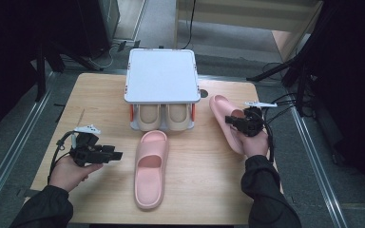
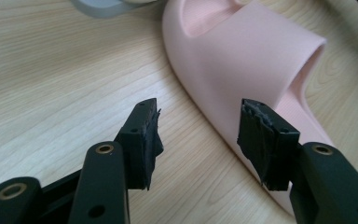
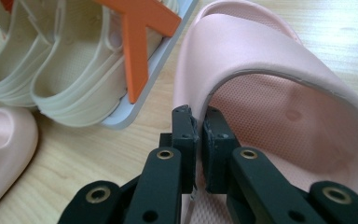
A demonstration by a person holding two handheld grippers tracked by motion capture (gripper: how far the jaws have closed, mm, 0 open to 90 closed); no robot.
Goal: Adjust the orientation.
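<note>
Left gripper (image 1: 115, 155): held low over the table (image 1: 95, 95) at its left side, pointing toward the near slipper (image 1: 150, 168). Its jaws stand spread with nothing between them; in the left gripper view the pads (image 2: 145, 135) flank bare wood, and the slipper's outer edge lies just beside the right-hand pad. No contact is visible.

Near slipper: pink, lying flat and sole-down at table centre, toe toward the rack (image 1: 160, 76). It is free of both grippers.

Rack: a white two-level stand at the far centre. Its lower shelf holds a beige pair (image 1: 164, 116), toes outward. An orange brace (image 3: 137, 51) crosses its side.

Far slipper (image 1: 221, 116): pink, at the right of the rack, near its side but apart from it, toe toward the far edge.

Right gripper (image 1: 233, 122): jaws pressed together on the inner side wall of the far slipper, just behind the strap. In the right gripper view the pads (image 3: 186, 140) pinch the thin foam rim, one pad inside the footbed and one outside.

Handling, judged from appearance: the slippers look like moulded foam, hence light, soft and springy, with a matte surface that should not slip. Not fragile. A pinch on a side wall will likely let the slipper sag or swing about the pads. The strap edge or the wall close to the strap offers the stiffest hold; the near slipper should be taken at its outer wall there.
</note>
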